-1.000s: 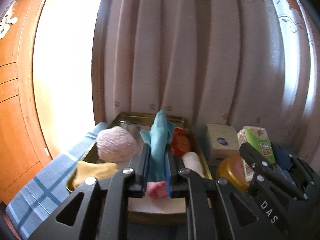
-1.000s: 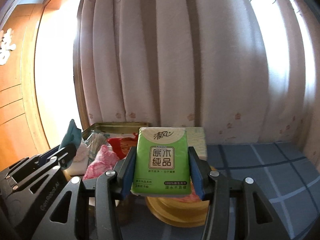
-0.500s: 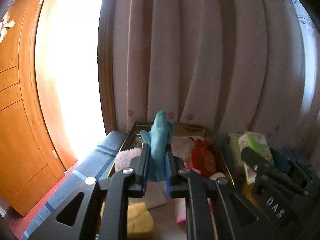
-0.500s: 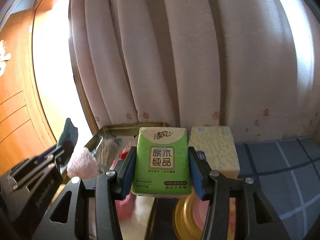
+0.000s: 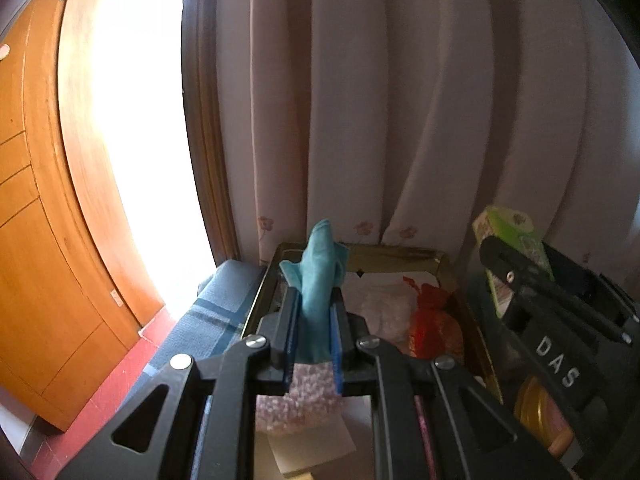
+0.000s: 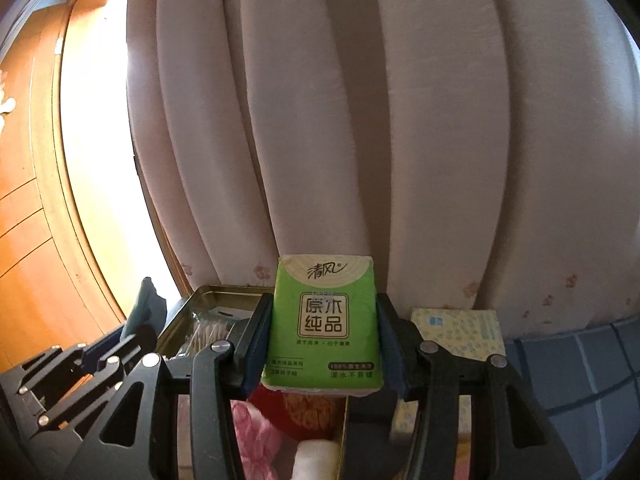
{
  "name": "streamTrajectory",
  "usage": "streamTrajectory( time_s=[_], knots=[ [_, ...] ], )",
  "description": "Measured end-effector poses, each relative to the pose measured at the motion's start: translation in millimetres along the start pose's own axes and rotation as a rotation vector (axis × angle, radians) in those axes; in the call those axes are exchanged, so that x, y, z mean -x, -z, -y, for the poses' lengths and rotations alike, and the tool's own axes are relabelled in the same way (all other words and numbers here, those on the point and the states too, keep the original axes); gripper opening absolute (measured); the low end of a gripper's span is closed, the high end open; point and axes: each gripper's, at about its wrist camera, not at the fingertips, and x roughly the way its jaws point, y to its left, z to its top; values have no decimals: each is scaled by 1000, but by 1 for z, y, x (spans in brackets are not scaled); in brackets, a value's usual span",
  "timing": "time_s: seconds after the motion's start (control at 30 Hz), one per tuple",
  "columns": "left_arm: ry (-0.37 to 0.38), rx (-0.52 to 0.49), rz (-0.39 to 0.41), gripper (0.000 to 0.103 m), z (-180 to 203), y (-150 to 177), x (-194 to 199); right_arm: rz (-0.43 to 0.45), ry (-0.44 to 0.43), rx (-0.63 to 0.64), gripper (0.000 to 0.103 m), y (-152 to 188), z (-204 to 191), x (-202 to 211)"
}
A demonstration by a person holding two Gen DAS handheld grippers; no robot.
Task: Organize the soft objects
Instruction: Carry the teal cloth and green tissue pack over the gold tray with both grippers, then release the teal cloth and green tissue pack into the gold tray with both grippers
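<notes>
Right gripper (image 6: 322,344) clamped on upright green tissue pack (image 6: 323,322), pads pressed on both sides, printed face toward camera. Left gripper (image 6: 132,344) at lower left, dark teal cloth (image 6: 147,308) sticking up from it, jaw state unclear here. Gold metal tray (image 6: 216,294) behind, cotton swabs (image 6: 206,334) inside. Below pack: red pouch (image 6: 280,412), pink fluffy item (image 6: 252,432), white roll (image 6: 314,458). Pale patterned tissue pack (image 6: 460,330) just right of gripper. Blue checked cloth (image 6: 584,368) far right. Pink curtain (image 6: 360,120) behind everything.
</notes>
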Motion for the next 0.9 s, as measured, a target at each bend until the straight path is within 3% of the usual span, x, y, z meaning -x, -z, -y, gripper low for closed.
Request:
streamTrajectory(
  time_s=[0.5, 0.9],
  knots=[
    [-48, -30, -164, 12, 5, -21, -53, -250, -33, -36, 52, -32, 1, -79],
    [-80, -34, -254, 12, 8, -19, -87, -421, -54, -33, 52, -14, -7, -121]
  ],
)
